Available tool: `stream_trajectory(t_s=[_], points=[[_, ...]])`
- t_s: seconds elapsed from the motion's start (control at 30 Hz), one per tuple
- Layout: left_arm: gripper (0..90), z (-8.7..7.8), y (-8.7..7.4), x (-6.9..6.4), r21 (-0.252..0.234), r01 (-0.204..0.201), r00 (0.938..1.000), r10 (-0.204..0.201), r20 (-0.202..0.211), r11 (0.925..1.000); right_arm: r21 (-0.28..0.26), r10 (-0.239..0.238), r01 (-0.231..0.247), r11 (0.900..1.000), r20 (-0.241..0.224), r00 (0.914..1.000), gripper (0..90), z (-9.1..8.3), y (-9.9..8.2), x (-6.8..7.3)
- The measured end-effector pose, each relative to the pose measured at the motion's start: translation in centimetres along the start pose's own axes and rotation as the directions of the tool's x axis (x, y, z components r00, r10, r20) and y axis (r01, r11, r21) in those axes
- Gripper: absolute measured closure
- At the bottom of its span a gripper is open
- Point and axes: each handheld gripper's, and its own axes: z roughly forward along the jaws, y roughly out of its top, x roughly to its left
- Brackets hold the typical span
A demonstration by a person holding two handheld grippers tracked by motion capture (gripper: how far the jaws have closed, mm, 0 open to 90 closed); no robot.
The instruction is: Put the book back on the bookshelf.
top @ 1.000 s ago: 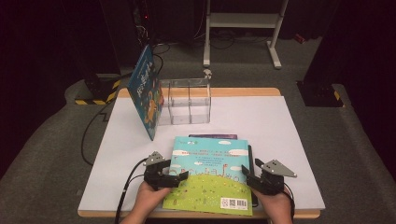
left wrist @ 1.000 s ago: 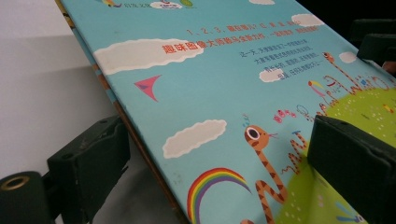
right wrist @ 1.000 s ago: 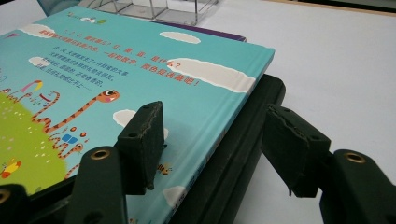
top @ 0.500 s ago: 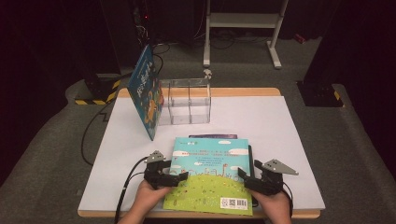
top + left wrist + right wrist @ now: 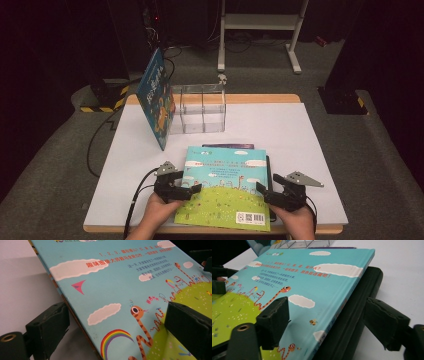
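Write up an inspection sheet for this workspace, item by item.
Surface: white table with a wooden rim, mostly bare.
Job's things: picture book lying at the near edge on a purple book.
Clutter: blue book leaning on a clear compartment box.
Grippers: left gripper straddles the picture book's left edge, grip unclear. Right gripper straddles the spine, and its jaws have just been opening and stand off the book.
Cables: black cable trails from the left gripper off the table, and a floor cable runs at the left.
Surroundings: grey carpet, white stand, striped block.
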Motion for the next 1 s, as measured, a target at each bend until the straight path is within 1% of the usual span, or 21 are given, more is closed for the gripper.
stream_trajectory(t_s=[0.03, 0.07, 0.13, 0.2, 0.33, 0.4, 0.57, 0.7, 0.77, 0.87, 1.0], points=[[6.2, 0.0, 0.0, 0.0, 0.006, -0.006, 1.0000, 0.006, -0.001, 1.0000, 0.007, 0.002, -0.002, 1.0000, 0.011, 0.9999, 16.4, 0.1, 0.0, 0.1], [6.2, 0.0, 0.1, -0.1, 0.005, -0.008, 1.0000, 0.008, -0.001, 1.0000, 0.014, 0.003, -0.003, 0.9999, 0.018, 0.9998, 16.3, 0.3, 0.0, 0.1], [6.2, 0.1, 0.1, -0.2, 0.001, -0.012, 0.9999, 0.012, 0.000, 0.9999, 0.025, 0.005, -0.006, 0.9997, 0.021, 0.9998, 15.5, 0.7, 0.0, 0.0], [6.2, 0.2, 0.0, -0.4, 0.003, -0.015, 0.9999, 0.015, 0.002, 0.9999, 0.026, 0.013, -0.013, 0.9996, 0.007, 0.9999, 15.3, 0.9, 0.0, -0.1], [6.2, 0.5, 0.0, -0.8, 0.008, -0.019, 0.9998, 0.019, 0.004, 0.9998, 0.029, 0.029, -0.029, 0.9992, -0.003, 0.9996, 15.3, 0.9, -0.1, -0.2], [6.2, 0.7, -0.1, -1.0, 0.011, -0.024, 0.9997, 0.024, 0.007, 0.9996, 0.024, 0.042, -0.041, 0.9988, -0.006, 0.9991, 15.2, 0.8, -0.2, -0.4], [6.2, 1.1, -0.4, -1.6, 0.014, -0.023, 0.9996, 0.023, 0.015, 0.9996, 0.019, 0.064, -0.063, 0.9978, -0.012, 0.9979, 15.1, 0.7, -0.4, -0.9], [6.1, 1.2, -0.4, -1.5, 0.012, -0.014, 0.9996, 0.014, 0.023, 0.9998, 0.033, 0.069, -0.068, 0.9972, -0.035, 0.9970, 15.2, 0.7, -0.3, -0.9], [6.1, 1.2, -0.5, -1.5, 0.010, -0.013, 0.9996, 0.013, 0.023, 0.9999, 0.041, 0.079, -0.077, 0.9962, -0.051, 0.9956, 14.2, 0.8, -0.4, -0.8], [6.1, 1.1, -0.5, -1.5, 0.009, -0.015, 0.9996, 0.015, 0.024, 0.9998, 0.043, 0.075, -0.073, 0.9964, -0.044, 0.9962, 13.7, 0.9, -0.4, -0.7], [6.1, 1.2, -0.5, -1.3, 0.016, -0.013, 0.9994, 0.012, 0.032, 0.9998, 0.044, 0.094, -0.092, 0.9948, -0.048, 0.9944, 12.0, 1.1, -0.4, -0.8]])
